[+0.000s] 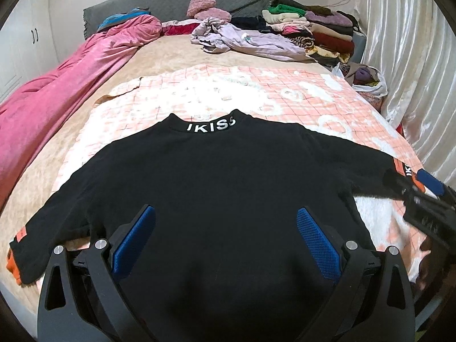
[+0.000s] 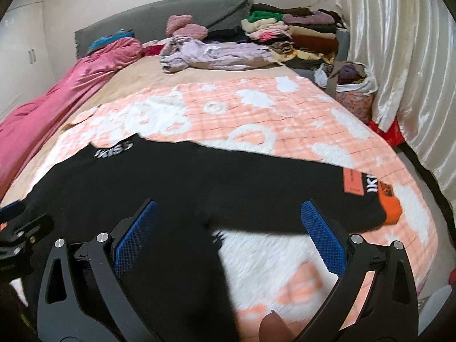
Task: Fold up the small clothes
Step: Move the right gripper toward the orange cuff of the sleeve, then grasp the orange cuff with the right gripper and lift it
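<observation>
My left gripper (image 1: pixel 225 242) and right gripper (image 2: pixel 228 236) hover spread above the flat black shirt (image 1: pixel 222 176). Risk: pinching the blanket (image 2: pixel 256 108) underneath drags both layers.

I read white "IKISS" on the collar band (image 1: pixel 211 125) of the black sweater (image 1: pixel 216 188); "IK…" on its right cuff band (image 2: pixel 372 185), rest hidden; orange sleeve patch (image 2: pixel 353 181) print too small.

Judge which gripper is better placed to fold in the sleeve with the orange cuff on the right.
Right. The right gripper hangs open just beside that sleeve; the left gripper, also open, sits over the shirt's middle.
</observation>
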{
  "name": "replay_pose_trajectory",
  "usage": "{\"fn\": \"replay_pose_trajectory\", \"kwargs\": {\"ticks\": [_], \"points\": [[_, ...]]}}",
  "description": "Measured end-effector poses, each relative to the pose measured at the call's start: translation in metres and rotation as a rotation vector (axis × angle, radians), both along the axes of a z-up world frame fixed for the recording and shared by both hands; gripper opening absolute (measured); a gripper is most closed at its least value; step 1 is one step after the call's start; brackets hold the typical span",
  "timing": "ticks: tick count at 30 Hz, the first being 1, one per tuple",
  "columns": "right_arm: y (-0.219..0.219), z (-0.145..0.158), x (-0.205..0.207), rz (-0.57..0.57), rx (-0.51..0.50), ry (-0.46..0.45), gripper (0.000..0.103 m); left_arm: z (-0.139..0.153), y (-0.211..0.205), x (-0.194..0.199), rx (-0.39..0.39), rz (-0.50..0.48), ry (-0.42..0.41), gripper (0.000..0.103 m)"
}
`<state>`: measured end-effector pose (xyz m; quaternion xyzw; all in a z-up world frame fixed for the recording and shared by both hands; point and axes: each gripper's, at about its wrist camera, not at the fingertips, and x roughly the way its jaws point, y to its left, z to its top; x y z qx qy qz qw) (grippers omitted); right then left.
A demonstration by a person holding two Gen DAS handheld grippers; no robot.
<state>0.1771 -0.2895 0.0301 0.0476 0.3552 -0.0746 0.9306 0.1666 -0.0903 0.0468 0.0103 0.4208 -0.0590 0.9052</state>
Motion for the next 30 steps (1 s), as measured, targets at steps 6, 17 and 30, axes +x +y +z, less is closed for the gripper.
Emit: {"fn": "replay_pose_trajectory", "kwargs": {"ticks": [6,17,30], "points": [[-0.029,0.004,0.026,-0.067,0.019,0.001,0.095,-0.002,-0.006,0.019,0.012,0.013,0.0,0.099],[-0.102,-0.009,0.041,-0.271,-0.016,0.008,0.095,-0.018,-0.038,0.049,0.034,-0.001,-0.011,0.099],[-0.181,-0.038,0.016,-0.466,0.003,0.034,0.095,-0.046,-0.067,0.065,0.016,-0.047,-0.017,0.099]]}}
